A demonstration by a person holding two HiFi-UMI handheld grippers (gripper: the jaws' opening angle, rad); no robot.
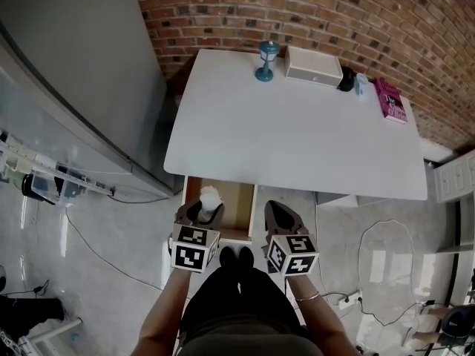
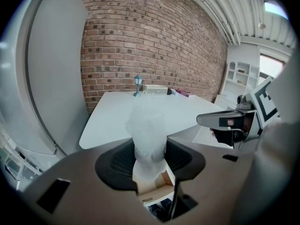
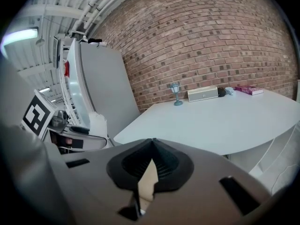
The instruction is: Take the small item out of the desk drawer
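The small item [image 1: 211, 196] is a white, frosted, crumpled-looking piece. My left gripper [image 1: 202, 208] is shut on it and holds it upright above the open wooden drawer [image 1: 239, 202], just in front of the white desk [image 1: 297, 132]. In the left gripper view the small item [image 2: 149, 137] stands between the dark pads [image 2: 117, 161], with the drawer [image 2: 159, 181] showing below. My right gripper [image 1: 277, 209] hovers beside the drawer's right side, shut with nothing in it. Its tips meet in the right gripper view [image 3: 152, 142], where the small item [image 3: 97, 123] shows at the left.
At the back of the desk stand a small blue lamp [image 1: 267, 60], a white box [image 1: 313, 65], a black object [image 1: 346, 78] and a pink book [image 1: 391, 100]. A grey panel [image 1: 67, 65] rises at the left. Cables [image 1: 89, 243] lie on the floor. A white cabinet [image 1: 454, 176] stands at the right.
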